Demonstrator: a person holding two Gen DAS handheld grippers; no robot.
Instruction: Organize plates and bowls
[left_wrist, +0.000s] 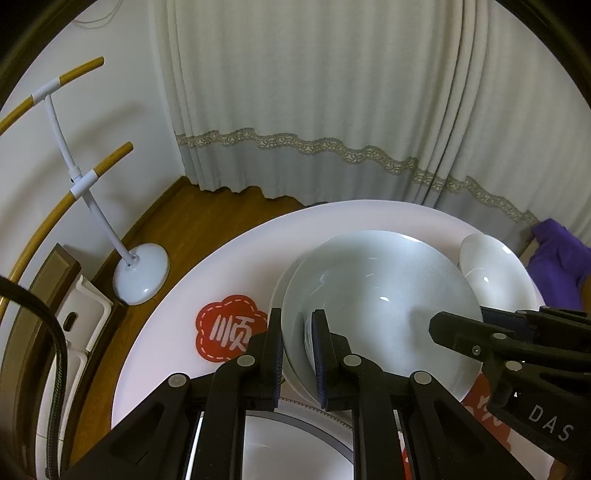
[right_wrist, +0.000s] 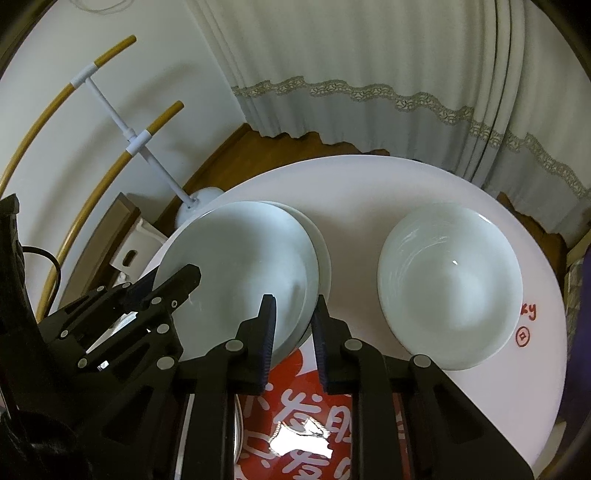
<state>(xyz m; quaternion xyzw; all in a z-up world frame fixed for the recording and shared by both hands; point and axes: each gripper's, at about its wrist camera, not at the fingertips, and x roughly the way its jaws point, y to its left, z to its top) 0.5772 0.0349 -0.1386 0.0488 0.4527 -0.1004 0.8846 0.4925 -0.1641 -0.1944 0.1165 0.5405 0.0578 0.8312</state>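
Observation:
Two pale plates lie stacked on the round white table (left_wrist: 236, 266). The top plate (left_wrist: 380, 295) sits a little off the lower plate (left_wrist: 286, 284). My left gripper (left_wrist: 298, 332) is shut on the near rim of the top plate. In the right wrist view, my right gripper (right_wrist: 294, 325) straddles the right rim of the same top plate (right_wrist: 240, 266), above the lower plate (right_wrist: 323, 254). Its jaws stand narrow, and I see no firm press. Each gripper shows in the other's view: the right gripper (left_wrist: 461, 332) and the left gripper (right_wrist: 177, 284).
A white bowl (right_wrist: 450, 284) stands on the table to the right of the stack. Red mats (left_wrist: 229, 328) (right_wrist: 295, 417) with white characters lie near the front edge. Beyond the table are a white stand (left_wrist: 140, 277) with wooden rails, curtains and a wooden floor.

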